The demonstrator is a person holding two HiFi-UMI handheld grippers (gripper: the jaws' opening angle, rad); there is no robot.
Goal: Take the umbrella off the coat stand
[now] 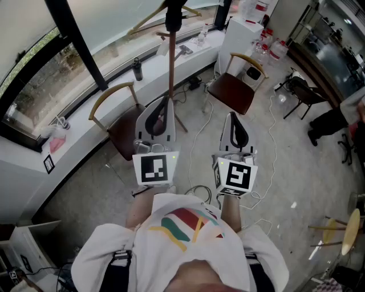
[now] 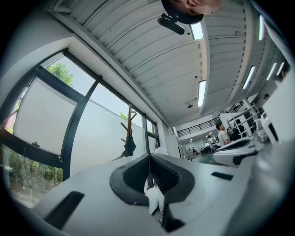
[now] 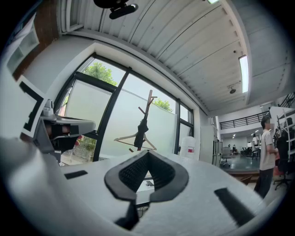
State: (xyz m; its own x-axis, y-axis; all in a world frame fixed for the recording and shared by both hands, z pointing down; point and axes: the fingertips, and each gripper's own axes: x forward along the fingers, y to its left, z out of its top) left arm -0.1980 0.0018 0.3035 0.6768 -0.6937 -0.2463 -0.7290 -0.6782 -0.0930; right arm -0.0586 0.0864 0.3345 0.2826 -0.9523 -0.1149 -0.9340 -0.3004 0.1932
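Note:
The wooden coat stand [image 1: 171, 63] rises in front of me by the window. A dark folded umbrella [image 1: 174, 16] hangs near its top, next to a wooden hanger [image 1: 149, 20]. My left gripper [image 1: 165, 102] is held level just short of the stand's pole, its jaws shut and empty. My right gripper [image 1: 231, 117] stands to the right of it, also shut with nothing between its jaws. In the left gripper view the umbrella [image 2: 130, 144] hangs well beyond the shut left gripper [image 2: 150, 156]. The right gripper view shows the umbrella [image 3: 142, 131] and the hanger [image 3: 133, 138] far past the right gripper [image 3: 148, 153].
Two wooden chairs [image 1: 122, 132] [image 1: 232, 91] flank the stand's base. A dark bottle [image 1: 137, 69] stands on the white windowsill [image 1: 85, 128]. A white cabinet [image 1: 239, 37] is at the back right. Cables [image 1: 199, 137] trail over the floor. A person [image 3: 265, 154] stands far off to the right.

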